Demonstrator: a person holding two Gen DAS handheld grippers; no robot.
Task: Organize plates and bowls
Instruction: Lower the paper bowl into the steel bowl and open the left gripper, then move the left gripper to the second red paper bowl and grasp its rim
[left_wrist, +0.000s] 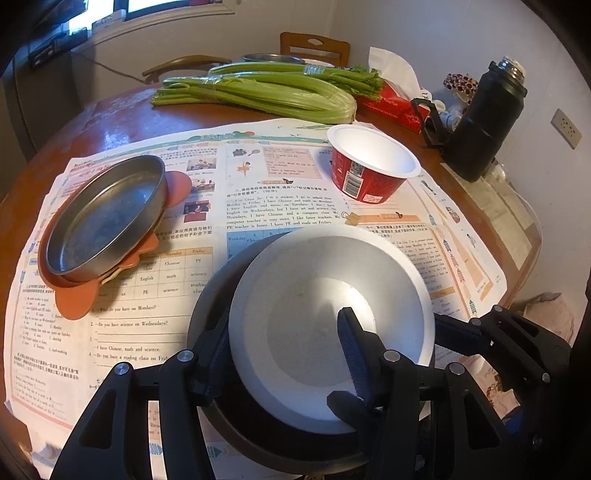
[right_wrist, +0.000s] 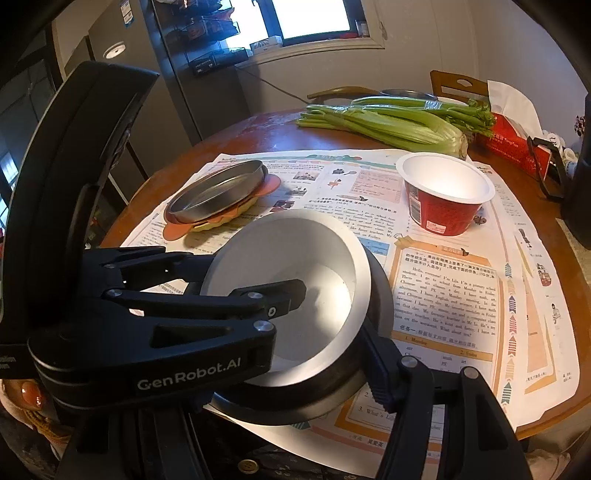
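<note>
Lower centre of the frame: left gripper (left_wrist: 284, 354) fingers clamp the white foam bowl's (left_wrist: 325, 295) rim; right gripper (right_wrist: 373, 369) fingers clamp the black bowl (right_wrist: 380, 295) beneath it.

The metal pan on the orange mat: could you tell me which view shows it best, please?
The left wrist view: the metal pan is nearer and larger there, its inside plainly visible. The right wrist view shows it smaller, farther off and at a shallower angle.

Home dining corner, my read. Round wood table (left_wrist: 122, 110) w/ school worksheet newspaper (left_wrist: 258, 177) as cover, celery bunch (left_wrist: 266, 92), tissue box (left_wrist: 399, 107), thermos (left_wrist: 484, 118). Wood chair (left_wrist: 314, 46) behind, window (right_wrist: 310, 18), wall outlet (left_wrist: 565, 127).
</note>
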